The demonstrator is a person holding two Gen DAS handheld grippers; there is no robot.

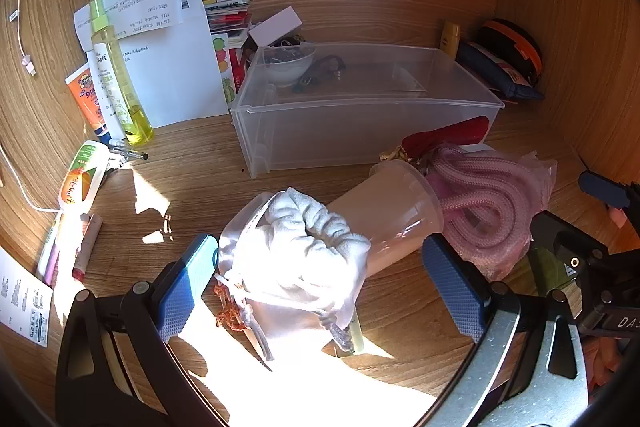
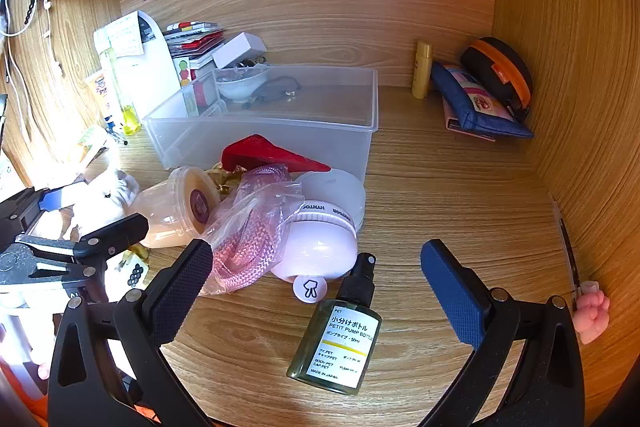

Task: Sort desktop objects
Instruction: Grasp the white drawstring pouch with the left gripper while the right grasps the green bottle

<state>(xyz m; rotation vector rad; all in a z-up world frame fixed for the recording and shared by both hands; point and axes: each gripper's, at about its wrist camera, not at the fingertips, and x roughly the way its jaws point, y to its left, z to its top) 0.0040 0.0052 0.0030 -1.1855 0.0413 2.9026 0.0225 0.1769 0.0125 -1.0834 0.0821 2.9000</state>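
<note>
My left gripper (image 1: 320, 267) is open, its jaws on either side of a white drawstring pouch (image 1: 296, 259) lying on the desk, not closed on it. Behind the pouch lie a tipped plastic jar (image 1: 384, 215) and a bagged pink rope (image 1: 488, 203). My right gripper (image 2: 316, 267) is open above a small green pump bottle (image 2: 340, 339) lying on the desk between its jaws. A pink-and-white round device (image 2: 320, 243), the pink rope (image 2: 248, 227) and the jar (image 2: 176, 207) lie just beyond. A clear plastic bin (image 2: 280, 123) stands behind them; it also shows in the left wrist view (image 1: 360, 107).
The bin holds a white bowl (image 1: 288, 65) and a dark strap. Bottles and tubes (image 1: 116, 75) stand at the left beside papers. A blue pencil case (image 2: 476, 107) and a black-orange case (image 2: 500, 71) sit in the back right corner. A red pouch (image 2: 268, 155) lies before the bin.
</note>
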